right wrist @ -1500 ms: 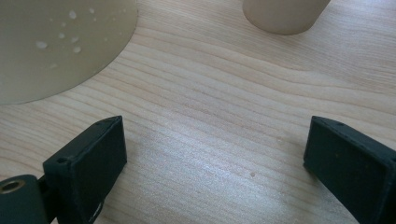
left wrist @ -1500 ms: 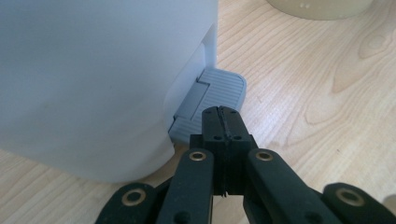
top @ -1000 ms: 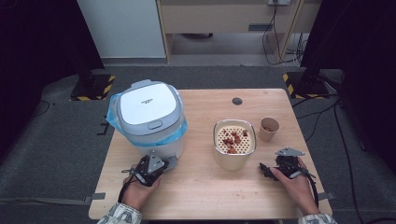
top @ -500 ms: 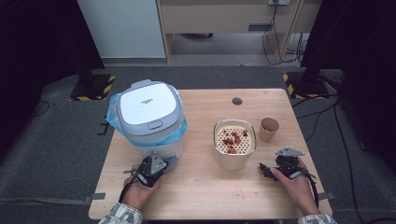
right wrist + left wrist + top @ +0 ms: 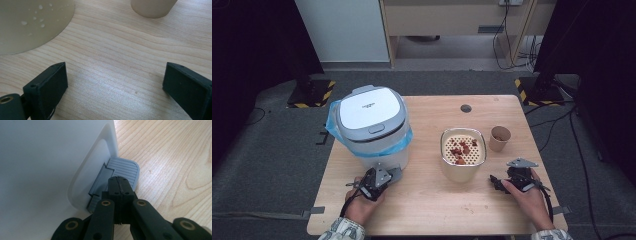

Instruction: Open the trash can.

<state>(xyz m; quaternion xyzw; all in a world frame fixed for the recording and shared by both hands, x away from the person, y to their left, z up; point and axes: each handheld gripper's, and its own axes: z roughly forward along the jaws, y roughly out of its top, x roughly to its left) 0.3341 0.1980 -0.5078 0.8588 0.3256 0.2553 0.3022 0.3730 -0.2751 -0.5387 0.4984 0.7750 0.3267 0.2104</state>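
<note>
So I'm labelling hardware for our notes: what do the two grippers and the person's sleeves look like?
Both are black handheld tools. The left gripper has linked black arms with brass-coloured rivets; the right gripper has flat rectangular black pads. A grey three-cornered plate tops the right one, and black cables trail back. The sleeves are camouflage-patterned.

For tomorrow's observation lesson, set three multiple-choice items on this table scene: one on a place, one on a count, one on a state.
1. Where does the small paper cup stand?
A. right of the beige container
B. on the bin
C. on the floor

2. How many grippers lie on the table?
A. one
B. two
C. three

3. How do the left gripper's jaws stand?
A. wide open
B. shut on the cup
C. shut, at the bin's grey pedal

Answers: 1 A, the high view shows the cup just right of the container. 2 B, one in each hand. 3 C, its own view shows the jaws pressed together by the pedal; the right gripper is open.
</note>
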